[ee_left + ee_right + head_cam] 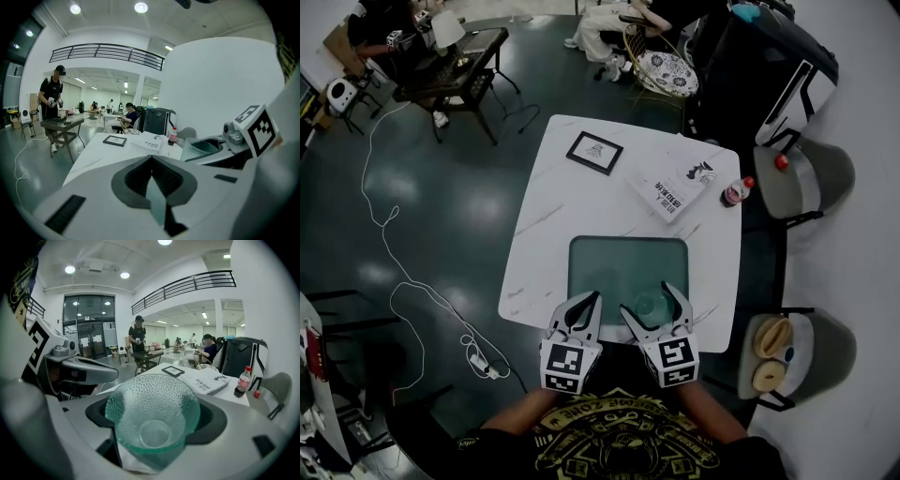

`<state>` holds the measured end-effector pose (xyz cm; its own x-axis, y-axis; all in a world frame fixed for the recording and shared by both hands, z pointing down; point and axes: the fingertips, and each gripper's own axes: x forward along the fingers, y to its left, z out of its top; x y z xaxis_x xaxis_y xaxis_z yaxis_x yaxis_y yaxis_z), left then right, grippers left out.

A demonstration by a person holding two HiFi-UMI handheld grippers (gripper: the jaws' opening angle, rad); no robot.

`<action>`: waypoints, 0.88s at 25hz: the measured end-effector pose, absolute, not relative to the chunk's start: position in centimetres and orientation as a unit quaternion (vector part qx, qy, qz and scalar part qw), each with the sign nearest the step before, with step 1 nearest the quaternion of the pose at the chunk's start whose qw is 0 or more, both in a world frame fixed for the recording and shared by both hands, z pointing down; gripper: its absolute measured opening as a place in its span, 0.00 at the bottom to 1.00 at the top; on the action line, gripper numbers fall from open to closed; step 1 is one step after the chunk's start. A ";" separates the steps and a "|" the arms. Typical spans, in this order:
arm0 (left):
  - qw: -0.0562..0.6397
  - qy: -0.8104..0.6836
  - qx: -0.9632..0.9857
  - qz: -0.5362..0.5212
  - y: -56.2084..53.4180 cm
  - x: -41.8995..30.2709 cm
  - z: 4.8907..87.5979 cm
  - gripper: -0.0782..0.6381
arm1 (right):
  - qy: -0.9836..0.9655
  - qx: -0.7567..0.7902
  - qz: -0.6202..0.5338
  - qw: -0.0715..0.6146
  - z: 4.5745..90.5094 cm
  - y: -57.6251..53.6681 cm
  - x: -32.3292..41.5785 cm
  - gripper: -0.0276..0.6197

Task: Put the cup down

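White table (581, 202); cup (152, 416) gripped between right gripper (647, 300) jaws

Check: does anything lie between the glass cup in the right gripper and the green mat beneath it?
Nothing visible does. The right gripper holds the cup above the green mat, which looks bare; the book, frame and bottle lie beyond it.

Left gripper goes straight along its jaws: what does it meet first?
Nothing close. The left gripper, jaws together and empty, points low across the table toward the book, probably first contact, though height is unclear. The picture frame lies left of that line.
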<state>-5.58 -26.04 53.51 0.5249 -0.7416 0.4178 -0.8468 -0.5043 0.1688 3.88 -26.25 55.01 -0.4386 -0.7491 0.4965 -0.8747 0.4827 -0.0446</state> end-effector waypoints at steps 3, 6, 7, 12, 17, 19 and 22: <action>0.187 -0.469 0.849 0.157 -26.7 -5.3 54.6 0.12 | -0.839 0.475 0.156 0.213 56.7 -26.8 4.0 0.66; 0.192 -0.470 0.845 0.169 -27.1 -4.9 55.6 0.12 | -0.843 0.467 0.160 0.215 58.0 -27.4 3.9 0.66; 0.192 -0.469 0.844 0.174 -27.2 -4.7 55.9 0.12 | -0.844 0.464 0.161 0.216 58.4 -27.6 3.9 0.66; 0.213 -0.465 0.838 0.191 -27.7 -3.6 58.1 0.12 | -0.845 0.453 0.164 0.230 61.0 -28.8 4.3 0.66; 0.242 -0.476 0.819 0.211 -28.2 -4.2 60.6 0.12 | -0.846 0.444 0.167 0.246 63.4 -29.6 4.2 0.66; 0.242 -0.476 0.816 0.220 -28.3 -4.2 61.3 0.12 | -0.846 0.439 0.168 0.252 64.1 -29.8 4.3 0.66; 0.245 -0.471 0.816 0.231 -28.2 -3.6 62.3 0.12 | -0.848 0.432 0.167 0.258 65.2 -30.0 4.3 0.66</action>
<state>-3.65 -28.20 62.31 0.4502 -0.6553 0.6065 -0.8810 -0.4367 0.1822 4.29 -30.03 65.19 -0.4935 -0.6458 0.5825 -0.8185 0.5713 -0.0600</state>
